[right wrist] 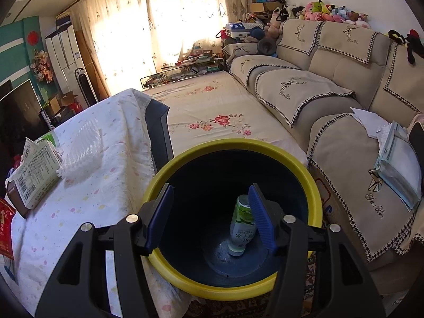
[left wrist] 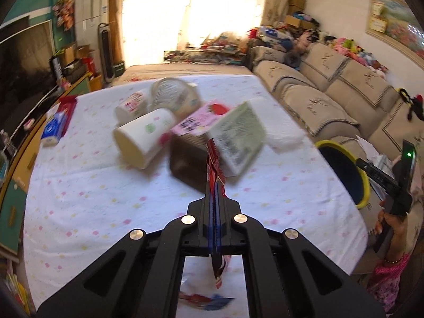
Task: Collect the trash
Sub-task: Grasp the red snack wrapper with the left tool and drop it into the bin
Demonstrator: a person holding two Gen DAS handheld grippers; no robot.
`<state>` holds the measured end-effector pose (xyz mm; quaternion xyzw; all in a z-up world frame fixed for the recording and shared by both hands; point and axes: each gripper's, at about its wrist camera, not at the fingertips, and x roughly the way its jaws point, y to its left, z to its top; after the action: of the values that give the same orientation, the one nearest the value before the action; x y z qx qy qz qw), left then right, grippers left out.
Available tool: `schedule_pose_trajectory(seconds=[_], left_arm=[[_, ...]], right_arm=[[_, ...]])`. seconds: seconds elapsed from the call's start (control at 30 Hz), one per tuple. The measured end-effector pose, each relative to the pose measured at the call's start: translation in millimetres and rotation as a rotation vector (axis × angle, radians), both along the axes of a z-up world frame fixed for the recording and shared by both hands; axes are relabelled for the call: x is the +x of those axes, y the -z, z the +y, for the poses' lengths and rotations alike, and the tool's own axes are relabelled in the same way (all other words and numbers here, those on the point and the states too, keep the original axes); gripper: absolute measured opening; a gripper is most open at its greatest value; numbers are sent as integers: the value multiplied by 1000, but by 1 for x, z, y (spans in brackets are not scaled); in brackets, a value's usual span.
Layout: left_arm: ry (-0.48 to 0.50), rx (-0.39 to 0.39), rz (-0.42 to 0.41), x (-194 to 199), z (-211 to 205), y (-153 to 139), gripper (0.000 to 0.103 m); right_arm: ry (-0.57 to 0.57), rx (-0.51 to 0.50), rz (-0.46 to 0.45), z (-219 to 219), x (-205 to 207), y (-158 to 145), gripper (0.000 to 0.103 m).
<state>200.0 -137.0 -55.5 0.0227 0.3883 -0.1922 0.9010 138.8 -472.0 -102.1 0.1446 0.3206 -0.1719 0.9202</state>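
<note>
From the left wrist we see our left tool clamped tight on a crinkled red wrapper, raised above the table. From the right wrist, the yellow-rimmed bin holds one plastic bottle, neck down; our right tool hangs half-wide and empty over it.

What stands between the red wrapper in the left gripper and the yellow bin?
Nothing visible. The left gripper is shut on the red wrapper, and the bin sits off the table's right edge over bare cloth. The right gripper hangs open over the bin's mouth and may crowd the drop.
</note>
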Motion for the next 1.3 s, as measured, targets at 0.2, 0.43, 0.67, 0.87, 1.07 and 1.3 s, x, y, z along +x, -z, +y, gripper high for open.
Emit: schedule_pose_trajectory(seconds=[0.2,0.43,0.67,0.87,1.07,1.3], left_arm=[[166,-20,-41,-16,-69,-24,2],[357,-60,-53,-19,-174,-39,2],[453,-56,-43,-11,-264,-25,2],[461,0,5,19,-317,16,12],[430,24,1,31,-328,34,75],[389,-79,-114,10,-253,-14,91]], right_arm=[[34,-19,-72,-6,-31,-23,58],[100,-62,-123,-23,-71,-43,64],[151,-65,-134,-43,-99,-44,65],[180,-55,-142,-55,-109,-41,68],[184,-36,-139,-61,-108,-36,69],[132,-25,-134,-45,-94,-35,70]])
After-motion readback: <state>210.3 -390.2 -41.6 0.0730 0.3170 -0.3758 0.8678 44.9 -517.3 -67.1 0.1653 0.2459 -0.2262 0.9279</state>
